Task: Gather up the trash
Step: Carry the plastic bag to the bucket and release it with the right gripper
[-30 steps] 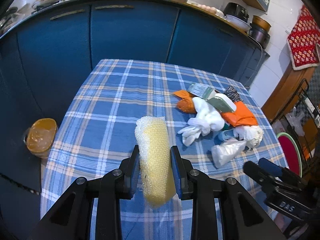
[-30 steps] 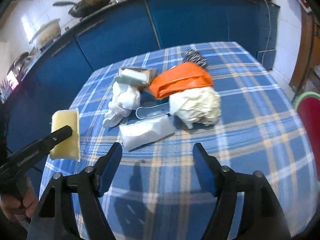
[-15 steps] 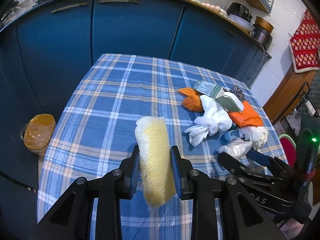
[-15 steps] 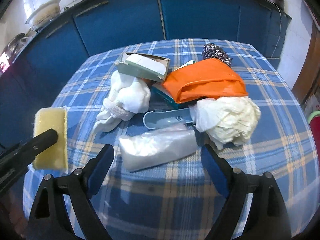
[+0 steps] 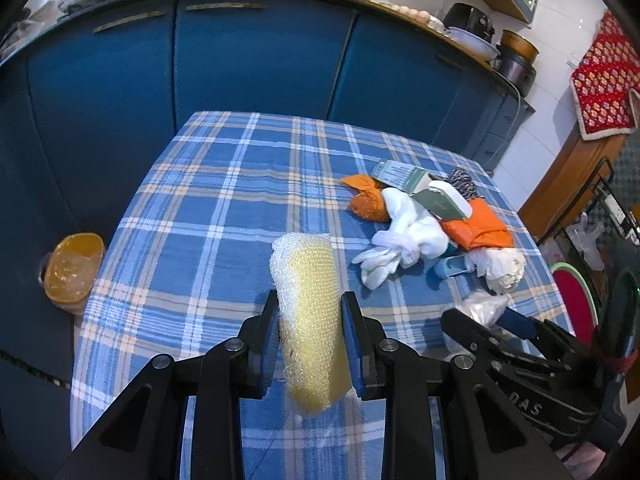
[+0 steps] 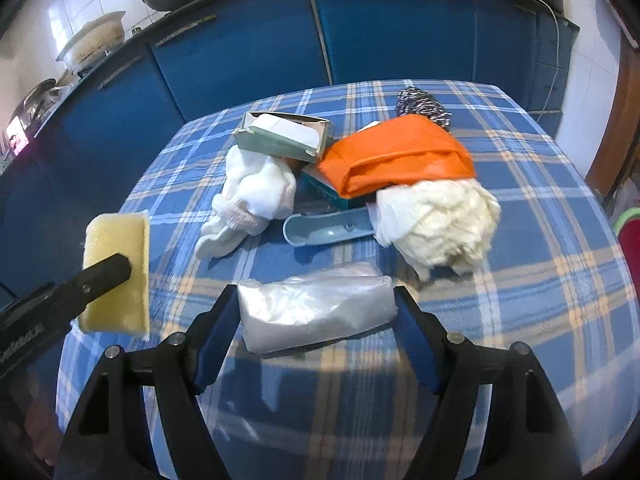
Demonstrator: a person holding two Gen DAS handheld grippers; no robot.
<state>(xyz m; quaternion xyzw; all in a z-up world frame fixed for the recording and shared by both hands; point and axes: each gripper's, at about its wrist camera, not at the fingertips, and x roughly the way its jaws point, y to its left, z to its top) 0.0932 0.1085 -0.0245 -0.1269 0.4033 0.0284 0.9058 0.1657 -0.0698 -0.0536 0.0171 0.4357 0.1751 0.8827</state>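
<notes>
Left hand-held gripper (image 5: 309, 344) is clamping a yellow rectangular sponge in white mesh netting (image 5: 310, 320), holding it above the near part of the blue plaid-clothed counter (image 5: 224, 208). Right hand-held gripper (image 6: 316, 320) has just been closing; its blue pads are flanking a crumpled clear plastic bag (image 6: 316, 312) lying on the cloth, touching or nearly touching both ends, grip not confirmed. Beyond the bag: light-blue plastic scoop (image 6: 326, 232), white knit sock (image 6: 256, 196), orange cloth pouch (image 6: 396, 156), cream crumpled wad (image 6: 440, 224), grey-green cardboard box (image 6: 282, 140).
</notes>
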